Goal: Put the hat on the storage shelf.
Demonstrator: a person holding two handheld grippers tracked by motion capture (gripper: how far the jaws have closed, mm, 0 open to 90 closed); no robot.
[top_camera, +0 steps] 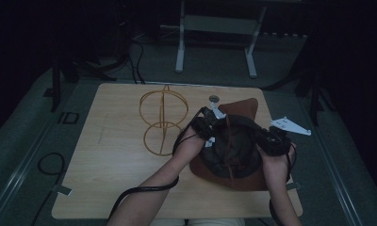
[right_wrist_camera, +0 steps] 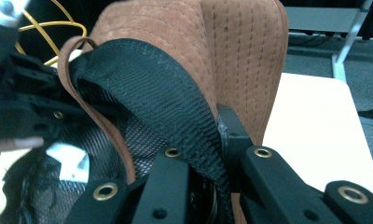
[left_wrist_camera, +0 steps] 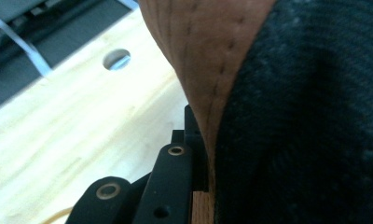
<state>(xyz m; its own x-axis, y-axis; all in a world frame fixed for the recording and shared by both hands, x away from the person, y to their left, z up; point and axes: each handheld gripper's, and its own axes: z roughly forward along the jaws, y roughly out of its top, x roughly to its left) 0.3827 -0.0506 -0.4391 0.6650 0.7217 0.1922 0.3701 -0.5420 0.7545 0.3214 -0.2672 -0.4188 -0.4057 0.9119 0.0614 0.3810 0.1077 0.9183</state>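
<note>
A brown suede hat (top_camera: 241, 109) lies crown-down on the wooden table (top_camera: 116, 155), its black mesh lining (top_camera: 231, 146) facing up. My left gripper (top_camera: 206, 126) grips the hat's left rim; in the left gripper view the brown brim (left_wrist_camera: 198, 60) and black band (left_wrist_camera: 306, 130) sit clamped at my left gripper (left_wrist_camera: 207, 158). My right gripper (top_camera: 271, 141) holds the right rim. In the right gripper view the black sweatband (right_wrist_camera: 175, 98) runs down between the jaws of my right gripper (right_wrist_camera: 217, 158), with the suede (right_wrist_camera: 240, 51) rising behind. A hand shows at that view's left edge.
A yellow wire hat stand (top_camera: 162, 120) stands on the table just left of the hat, its wire (right_wrist_camera: 58, 23) visible behind the brim. A round hole (top_camera: 214, 99) sits near the table's far edge. A white frame (top_camera: 215, 28) stands beyond the table. A cable (top_camera: 50, 165) loops on the floor at left.
</note>
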